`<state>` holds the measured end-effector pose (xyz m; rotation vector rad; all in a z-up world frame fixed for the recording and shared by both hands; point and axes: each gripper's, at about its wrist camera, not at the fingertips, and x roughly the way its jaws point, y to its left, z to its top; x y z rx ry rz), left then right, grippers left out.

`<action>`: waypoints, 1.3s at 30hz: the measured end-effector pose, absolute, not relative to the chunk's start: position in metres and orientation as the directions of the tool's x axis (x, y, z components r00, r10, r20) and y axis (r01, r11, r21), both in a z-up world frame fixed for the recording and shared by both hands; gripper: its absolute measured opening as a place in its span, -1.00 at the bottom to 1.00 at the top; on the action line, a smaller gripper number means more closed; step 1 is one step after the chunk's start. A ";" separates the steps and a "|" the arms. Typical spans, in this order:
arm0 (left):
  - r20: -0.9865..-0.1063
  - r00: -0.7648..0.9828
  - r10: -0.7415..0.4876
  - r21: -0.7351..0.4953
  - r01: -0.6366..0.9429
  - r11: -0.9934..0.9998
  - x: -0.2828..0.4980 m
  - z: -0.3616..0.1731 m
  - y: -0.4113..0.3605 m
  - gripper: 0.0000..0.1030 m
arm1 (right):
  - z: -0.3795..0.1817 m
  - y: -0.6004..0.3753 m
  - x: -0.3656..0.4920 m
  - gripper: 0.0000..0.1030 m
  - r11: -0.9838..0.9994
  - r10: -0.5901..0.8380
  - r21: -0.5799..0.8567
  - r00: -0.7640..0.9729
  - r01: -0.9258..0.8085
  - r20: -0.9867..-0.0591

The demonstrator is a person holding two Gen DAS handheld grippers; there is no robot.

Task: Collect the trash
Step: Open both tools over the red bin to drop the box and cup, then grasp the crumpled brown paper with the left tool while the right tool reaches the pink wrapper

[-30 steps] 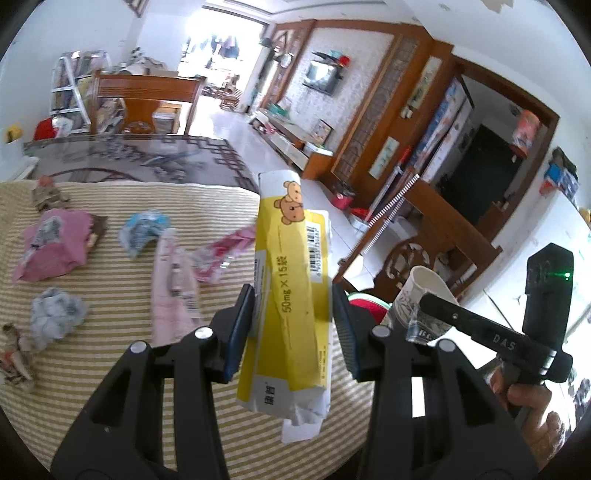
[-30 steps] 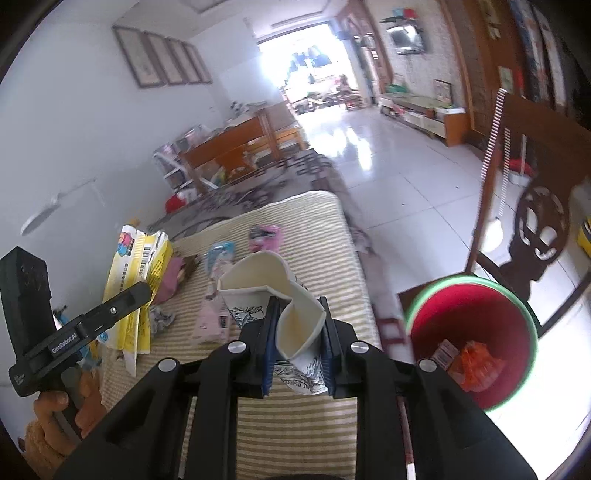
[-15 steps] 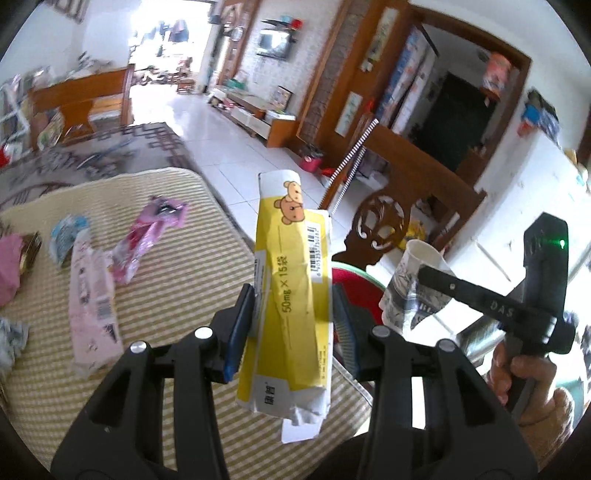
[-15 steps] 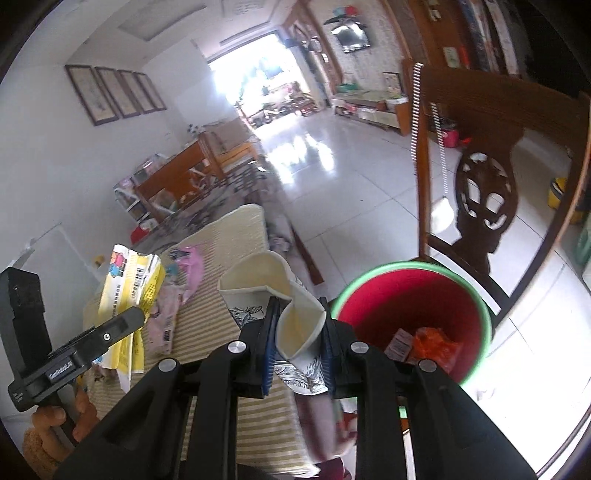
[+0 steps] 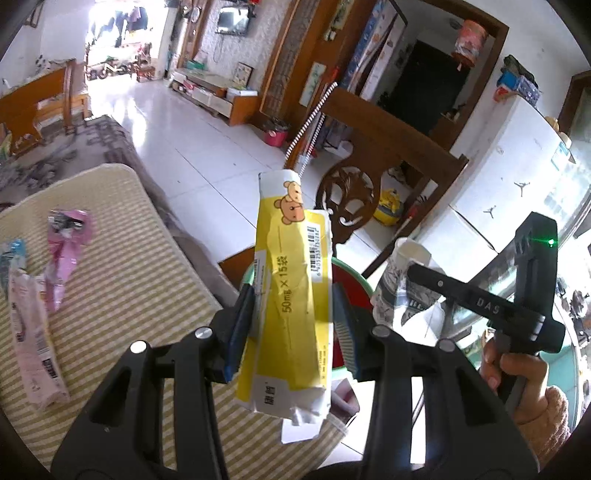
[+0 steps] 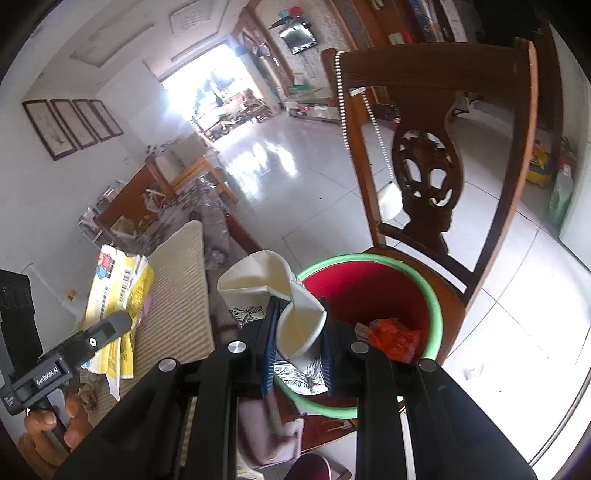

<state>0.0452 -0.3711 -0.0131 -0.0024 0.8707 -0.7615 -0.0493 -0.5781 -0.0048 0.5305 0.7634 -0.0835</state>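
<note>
The left tool [image 5: 291,325] pinches a yellow box [image 5: 291,295] reading "50mg × 15", a bear printed on top. The right tool [image 6: 297,347], marked "DAS", pinches a crushed paper cup [image 6: 295,321] over the red bin [image 6: 373,291].

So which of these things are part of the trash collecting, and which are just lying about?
Part of the job:
- yellow box, in the left claw
- crushed paper cup, in the right claw
- red bin
- pink wrappers on the striped cloth

Just lying about:
- wooden chair
- television
- framed pictures
</note>
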 end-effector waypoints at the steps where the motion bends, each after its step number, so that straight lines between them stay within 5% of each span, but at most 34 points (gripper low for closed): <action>1: -0.691 0.394 -0.606 -0.302 0.604 0.738 0.047 -0.015 -0.374 -0.21 | -0.005 -0.581 -0.049 -0.62 0.865 0.110 0.425 0.726 0.266 -0.679; 7: -0.711 0.340 -0.615 -0.297 0.648 0.702 0.058 -0.023 -0.407 -0.16 | -0.011 -0.595 -0.044 -0.61 0.858 0.099 0.430 0.729 0.283 -0.677; 9: -0.723 0.340 -0.601 -0.275 0.657 0.702 0.056 -0.026 -0.417 0.06 | -0.013 -0.597 -0.041 -0.56 0.854 0.099 0.438 0.737 0.282 -0.668; 10: -0.727 0.352 -0.589 -0.257 0.655 0.710 0.056 -0.026 -0.419 0.41 | -0.014 -0.599 -0.039 -0.41 0.851 0.094 0.440 0.741 0.287 -0.665; 11: -0.721 0.368 -0.587 -0.249 0.653 0.715 0.055 -0.026 -0.419 0.47 | -0.015 -0.601 -0.038 0.06 0.846 0.092 0.446 0.742 0.294 -0.664; 13: -0.699 0.383 -0.603 -0.266 0.644 0.717 0.055 -0.024 -0.410 0.48 | -0.016 -0.604 -0.039 0.26 0.830 0.083 0.462 0.750 0.313 -0.656; 28: -0.662 0.546 -0.514 -0.281 0.455 0.845 0.035 -0.010 -0.296 0.48 | 0.005 -0.523 -0.026 0.26 0.860 0.236 0.481 0.705 0.169 -0.669; 34: -0.676 0.663 -0.321 -0.151 0.301 0.941 0.015 -0.006 -0.202 0.48 | 0.026 -0.454 -0.017 0.28 0.830 0.402 0.557 0.691 0.003 -0.602; 39: -0.720 0.674 -0.166 -0.174 0.055 0.983 0.006 -0.019 -0.087 0.48 | 0.029 -0.385 -0.007 0.32 0.841 0.474 0.531 0.619 -0.106 -0.626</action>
